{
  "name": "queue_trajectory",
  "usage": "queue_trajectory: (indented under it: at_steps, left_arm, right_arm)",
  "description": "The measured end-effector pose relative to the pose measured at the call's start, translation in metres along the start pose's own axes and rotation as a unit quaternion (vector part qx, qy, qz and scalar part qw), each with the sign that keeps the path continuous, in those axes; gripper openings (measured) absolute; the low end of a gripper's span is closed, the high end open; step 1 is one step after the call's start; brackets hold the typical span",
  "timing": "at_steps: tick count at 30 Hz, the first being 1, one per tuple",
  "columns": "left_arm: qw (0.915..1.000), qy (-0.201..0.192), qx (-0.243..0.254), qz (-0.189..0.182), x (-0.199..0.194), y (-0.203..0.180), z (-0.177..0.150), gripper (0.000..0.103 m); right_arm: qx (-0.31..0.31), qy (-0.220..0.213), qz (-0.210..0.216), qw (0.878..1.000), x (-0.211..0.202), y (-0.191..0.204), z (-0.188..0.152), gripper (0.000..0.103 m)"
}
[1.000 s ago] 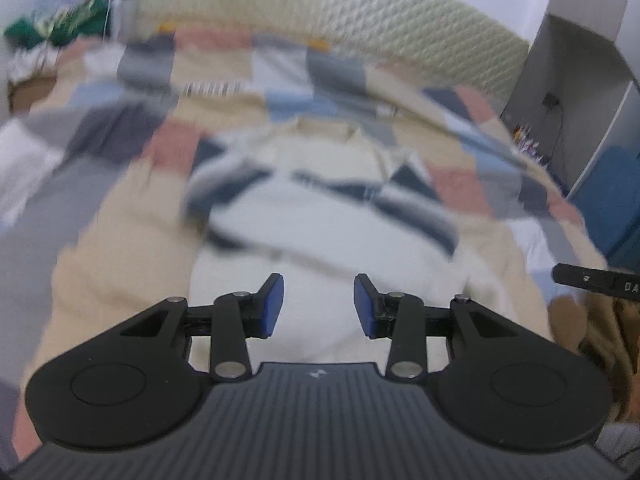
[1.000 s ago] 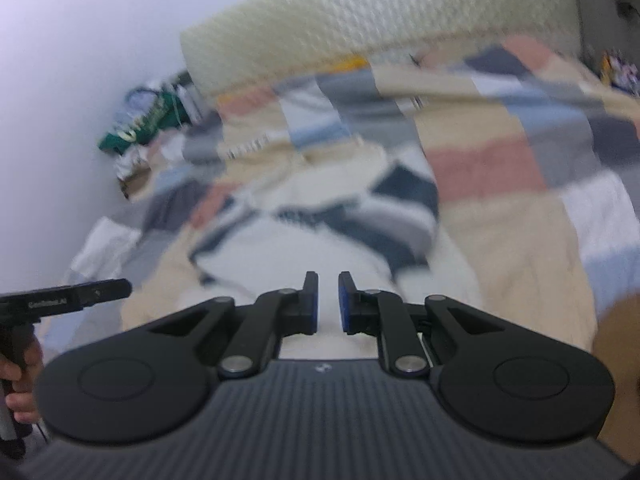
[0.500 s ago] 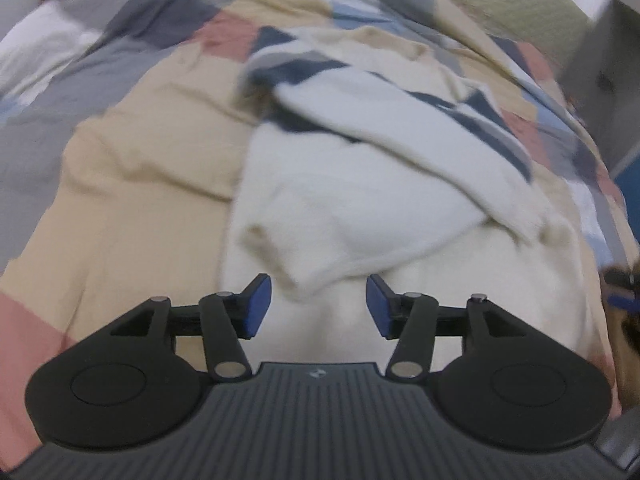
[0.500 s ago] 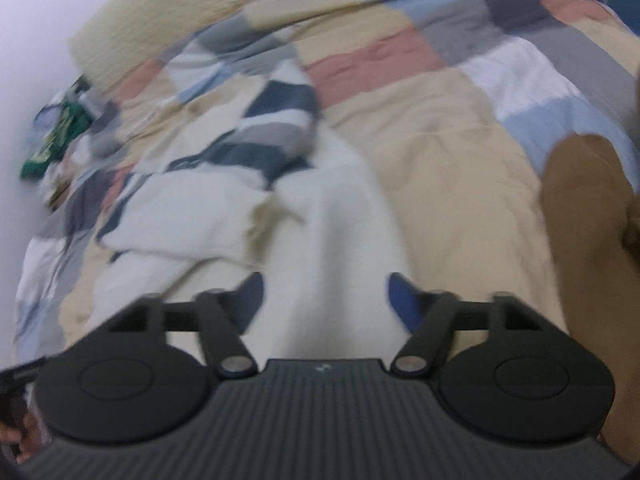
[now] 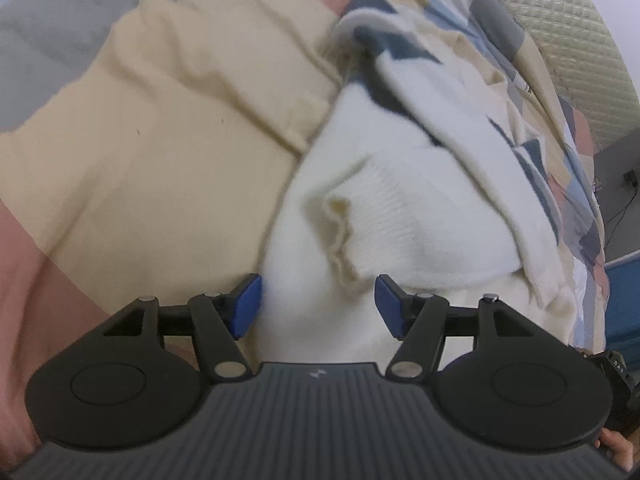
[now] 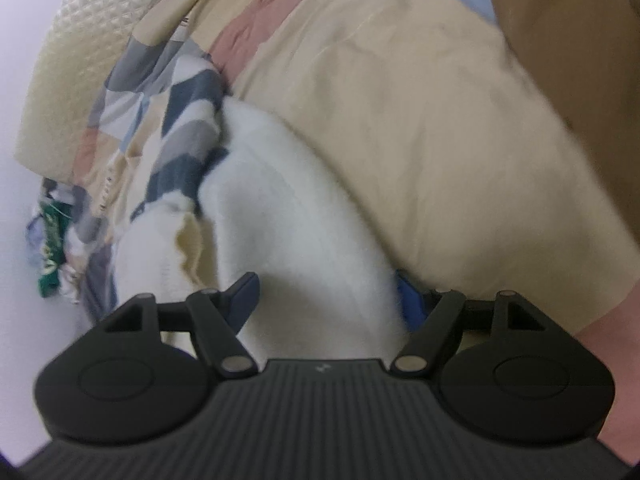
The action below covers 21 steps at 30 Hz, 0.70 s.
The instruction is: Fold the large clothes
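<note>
A cream-white knitted sweater (image 5: 400, 208) with navy and grey stripes lies on the patchwork bedcover (image 5: 180, 120), one sleeve folded across its body with the cuff (image 5: 340, 232) facing me. My left gripper (image 5: 319, 304) hovers low over the sweater's lower left edge. Its jaws are opening, with white cloth between them but not pressed. In the right wrist view the sweater (image 6: 288, 220) runs up from my right gripper (image 6: 326, 298). Those jaws are also opening and straddle the lower right edge of the white cloth without pinching it.
A quilted cream headboard (image 5: 560, 32) stands beyond the sweater. A brown garment (image 6: 580, 60) lies on the bedcover (image 6: 420, 120) to the right. A heap of clothes (image 6: 50, 236) sits by the wall at far left. A blue object (image 5: 624, 300) stands beside the bed.
Both grippers have dropped close to the sweater's lower part and rolled. The right jaws went from shut to wide apart. The left jaws spread wider.
</note>
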State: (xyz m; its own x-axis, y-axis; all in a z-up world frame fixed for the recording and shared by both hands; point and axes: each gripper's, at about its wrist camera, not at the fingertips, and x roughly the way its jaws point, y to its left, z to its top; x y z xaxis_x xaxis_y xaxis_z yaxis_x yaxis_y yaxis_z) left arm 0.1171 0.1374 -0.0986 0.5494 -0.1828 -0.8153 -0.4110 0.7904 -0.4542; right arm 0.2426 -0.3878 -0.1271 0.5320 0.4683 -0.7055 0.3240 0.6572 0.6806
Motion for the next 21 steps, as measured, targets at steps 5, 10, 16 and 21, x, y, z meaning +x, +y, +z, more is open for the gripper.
queue_trajectory:
  at_steps: [5,10,16,21]
  left_arm:
    - [0.9994,0.005,-0.029,-0.02,0.001,0.007,0.0,0.069]
    - [0.9936,0.02,-0.046,-0.101,-0.003,0.009,-0.003,0.069]
    - [0.9932,0.056,-0.027,-0.099,0.008,-0.001,-0.013,0.069]
    - [0.9927,0.081,-0.015,-0.088,0.019,-0.009,-0.02,0.069]
  right_arm:
    - [0.009,0.046,0.111,0.993,0.003,0.005,-0.008,0.076]
    - [-0.042,0.072,0.142,0.986,0.005,0.025,-0.022,0.076]
    - [-0.037,0.091,0.086,0.991,0.013,0.02,-0.028,0.076]
    - [-0.069,0.096,0.06,0.991,0.021,0.026,-0.038,0.076]
